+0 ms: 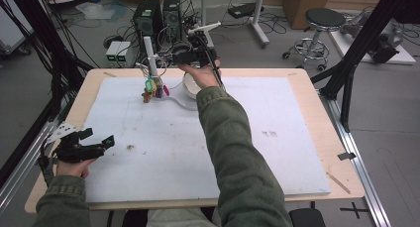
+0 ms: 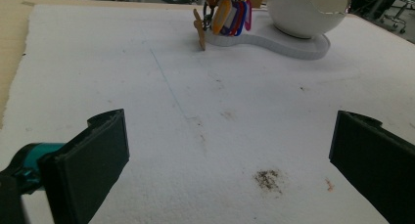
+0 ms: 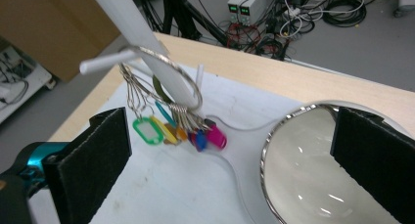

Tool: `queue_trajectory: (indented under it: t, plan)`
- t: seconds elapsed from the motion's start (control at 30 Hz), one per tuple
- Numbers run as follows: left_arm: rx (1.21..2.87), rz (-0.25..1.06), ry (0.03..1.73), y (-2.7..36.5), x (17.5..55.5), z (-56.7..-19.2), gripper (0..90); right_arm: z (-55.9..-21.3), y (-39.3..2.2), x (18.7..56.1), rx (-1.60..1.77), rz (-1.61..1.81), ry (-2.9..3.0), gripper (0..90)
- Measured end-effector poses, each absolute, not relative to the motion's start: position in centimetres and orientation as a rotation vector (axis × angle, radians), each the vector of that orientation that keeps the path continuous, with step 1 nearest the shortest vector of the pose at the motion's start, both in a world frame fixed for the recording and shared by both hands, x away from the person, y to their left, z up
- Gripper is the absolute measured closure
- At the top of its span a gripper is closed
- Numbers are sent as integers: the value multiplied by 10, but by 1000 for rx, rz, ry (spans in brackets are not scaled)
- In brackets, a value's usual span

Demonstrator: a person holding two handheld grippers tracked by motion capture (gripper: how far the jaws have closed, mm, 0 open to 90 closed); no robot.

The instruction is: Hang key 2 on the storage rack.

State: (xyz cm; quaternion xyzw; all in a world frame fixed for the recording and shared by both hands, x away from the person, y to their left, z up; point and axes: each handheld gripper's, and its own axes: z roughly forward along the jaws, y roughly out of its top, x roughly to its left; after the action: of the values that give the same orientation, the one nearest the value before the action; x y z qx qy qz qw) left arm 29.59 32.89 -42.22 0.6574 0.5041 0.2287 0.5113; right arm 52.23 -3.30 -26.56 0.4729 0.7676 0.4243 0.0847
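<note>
A white stand's post (image 3: 142, 38) rises at the far middle of the table, and a peg on it carries a metal key ring with several coloured tags (image 3: 215, 137). The same tags (image 1: 154, 85) hang beside the post (image 1: 150, 53). A white bowl (image 3: 318, 160) sits on the stand's flat base (image 2: 293, 43), just right of the tags (image 2: 232, 16). My right gripper (image 3: 230, 155) hovers open over the bowl's left rim, nothing between its jaws; from above it (image 1: 184, 56) is held over the bowl (image 1: 190, 85). My left gripper (image 1: 98, 137) rests open at the front left, empty (image 2: 230, 155).
A white foam mat (image 1: 277, 113) covers most of the wooden table (image 1: 322, 103). A small dark stain (image 2: 267, 179) lies on the mat ahead of the left gripper. Beyond the far edge stand computers (image 1: 148, 16), cables and a stool (image 1: 322, 21).
</note>
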Motion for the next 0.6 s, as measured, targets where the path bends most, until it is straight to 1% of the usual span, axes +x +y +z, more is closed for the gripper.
queue_trajectory:
  t: [0.23, 0.6]
  plan:
    - [1581, 553, 1217, 329, 295, -422, 17, -268, -56, 517, 1441, 1208, 2278, 6]
    - [1580, 556, 1221, 329, 295, -422, 17, -277, -89, 506, 1472, 1223, 2271, 6]
